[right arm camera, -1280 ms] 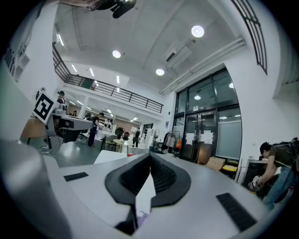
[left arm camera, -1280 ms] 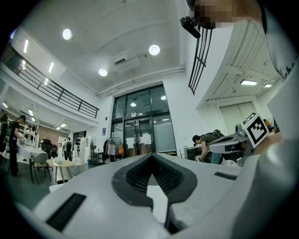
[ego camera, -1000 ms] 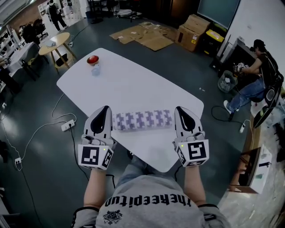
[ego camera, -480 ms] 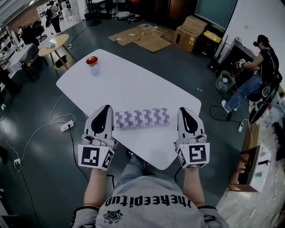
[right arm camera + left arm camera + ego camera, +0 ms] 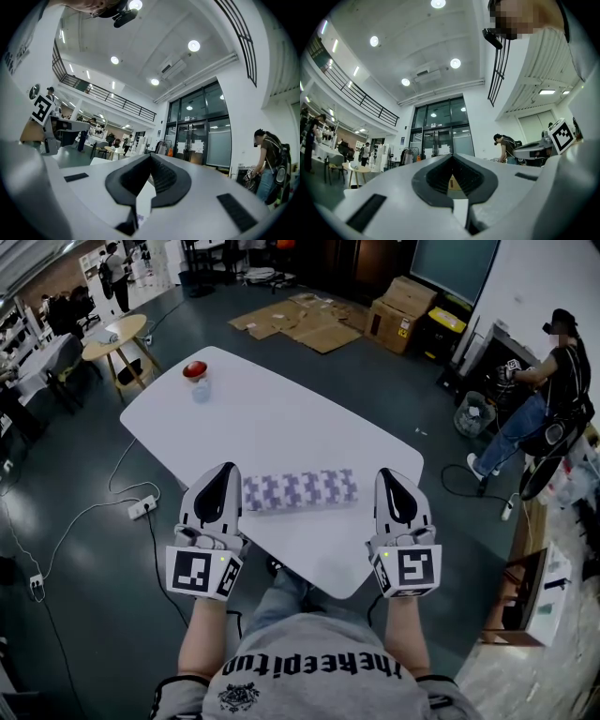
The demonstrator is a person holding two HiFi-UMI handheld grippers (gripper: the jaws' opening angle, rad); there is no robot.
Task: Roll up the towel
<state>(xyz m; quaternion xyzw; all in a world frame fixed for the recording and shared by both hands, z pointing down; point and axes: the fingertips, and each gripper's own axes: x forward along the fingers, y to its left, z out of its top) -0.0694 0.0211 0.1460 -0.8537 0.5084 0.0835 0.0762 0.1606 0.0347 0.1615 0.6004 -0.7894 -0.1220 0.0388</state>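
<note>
The towel [image 5: 300, 490], white with a purple pattern, lies rolled into a cylinder near the front edge of the white table [image 5: 281, 423] in the head view. My left gripper [image 5: 222, 474] hovers by the roll's left end, shut and empty. My right gripper [image 5: 391, 479] hangs a little off the roll's right end, also shut with nothing between its jaws. In the left gripper view [image 5: 451, 157] and the right gripper view [image 5: 150, 158] the jaws meet in front of the hall; the towel shows in neither.
A red bowl on a clear cup [image 5: 195, 371] stands at the table's far left corner. Beyond it are a round wooden table [image 5: 119, 334], flattened cardboard [image 5: 300, 320] and boxes [image 5: 401, 301]. A person [image 5: 553, 399] stands at the right. A power strip [image 5: 142, 506] lies on the floor.
Both grippers have drawn slightly back and up from the roll's ends; the right one now stands a little farther from the towel. The towel has not moved.
</note>
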